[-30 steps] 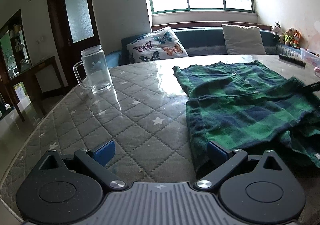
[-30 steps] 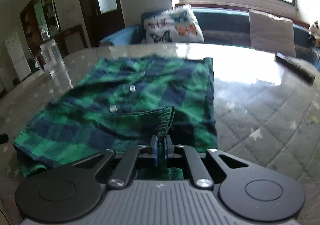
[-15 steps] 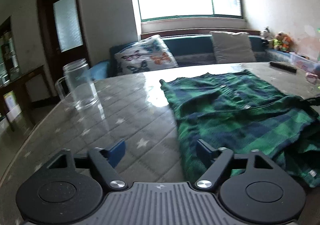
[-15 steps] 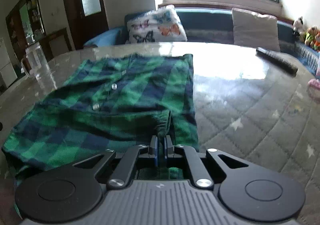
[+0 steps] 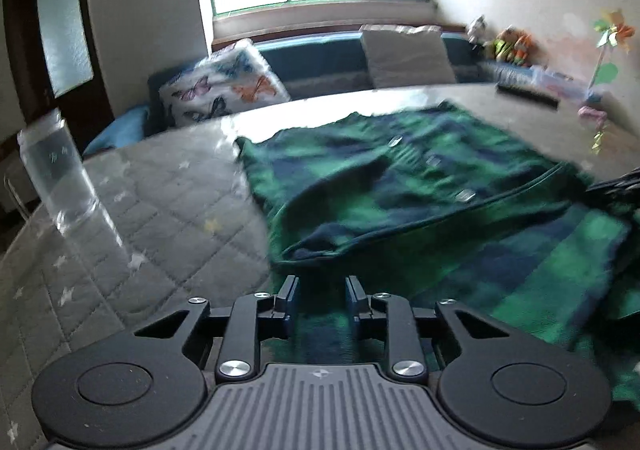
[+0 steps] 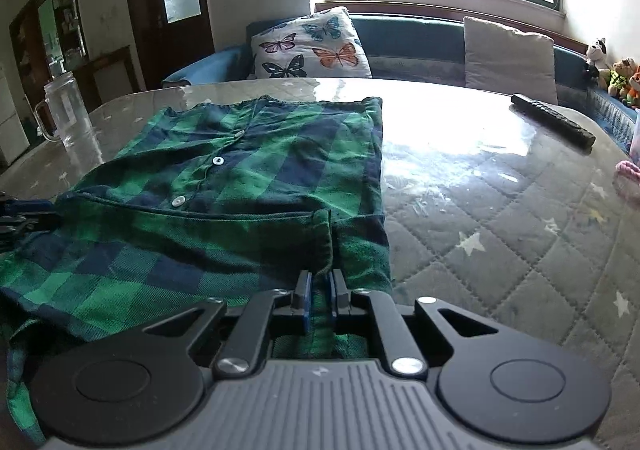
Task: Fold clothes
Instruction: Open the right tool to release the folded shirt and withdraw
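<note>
The green plaid shirt (image 6: 224, 185) lies buttoned on the quilted table (image 6: 500, 217), its long axis running near to far, collar at the far end. The right gripper (image 6: 319, 292) pinches a near fold. The left gripper (image 5: 319, 292) straddles the hem, jaws partly apart.

A clear glass mug (image 6: 66, 109) stands at the table's (image 6: 500, 209) left edge; a black remote (image 6: 552, 121) lies far right; a butterfly cushion (image 6: 310, 43) rests on the sofa behind.

shirt (image 6: 240, 169) on table (image 6: 500, 209) | mug (image 6: 66, 109) left | remote (image 6: 552, 119) right
</note>
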